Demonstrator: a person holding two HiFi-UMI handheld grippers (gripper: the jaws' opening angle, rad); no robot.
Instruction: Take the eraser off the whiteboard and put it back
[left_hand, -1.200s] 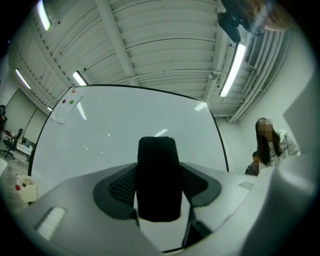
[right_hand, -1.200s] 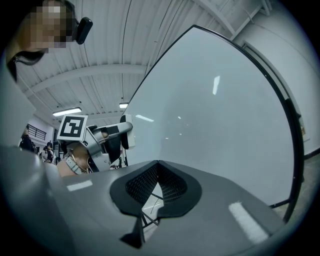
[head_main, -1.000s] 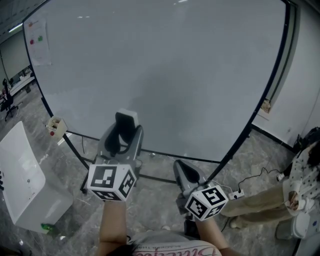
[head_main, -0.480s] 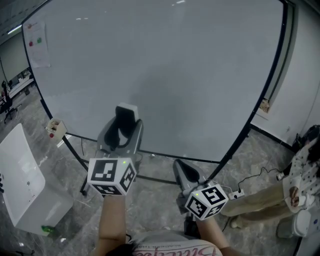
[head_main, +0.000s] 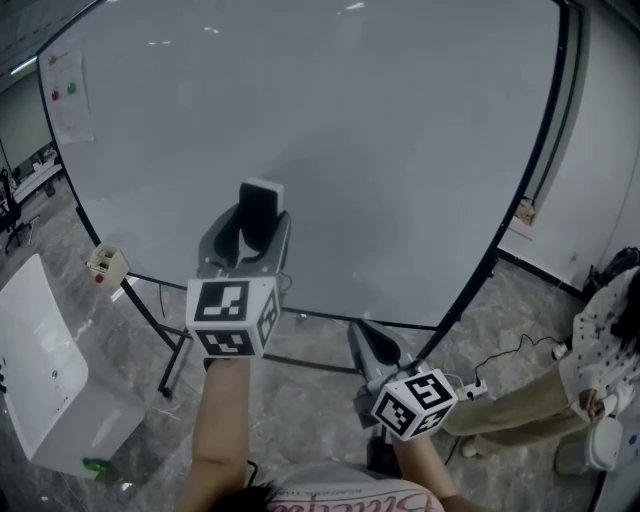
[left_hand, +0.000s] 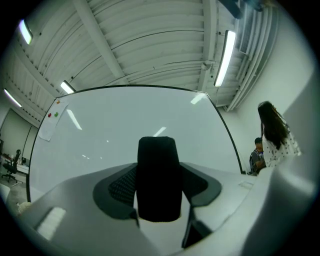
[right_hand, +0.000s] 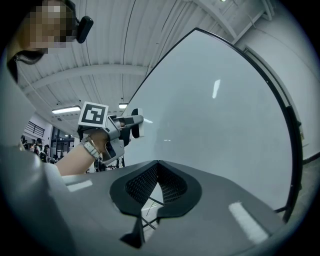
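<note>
Between the pads of the left tongs (head_main: 250, 232), clamped on the eraser (left_hand: 159, 176) by its two long sides, jaws spread wide to suit its breadth. Gripped upright, dark felt face turned back toward the hand, white back toward the whiteboard (head_main: 380, 150) just ahead. Probably taken by the sides so as to leave the flat back free to meet the board squarely. Raised in front of the lower middle of the board; cannot tell whether touching it or just short of it. Judged as mid-task: eraser in the grip, putting back not yet done.

Lower and to the right, right tongs (right_hand: 157, 165) pressed together at the tips with nothing between them. Pointed level at the board and kept low, likely idle, with one hand enough for so light a thing.

Behind the left tongs, marker cube (head_main: 233, 315) tilted up toward the head. Farther left of the left tongs, a small box (head_main: 106, 262) on the board's frame, and a paper sheet (head_main: 66, 88) with coloured dots at the top corner. Far right of the right tongs, a seated person (head_main: 600, 350), well apart from the work.
</note>
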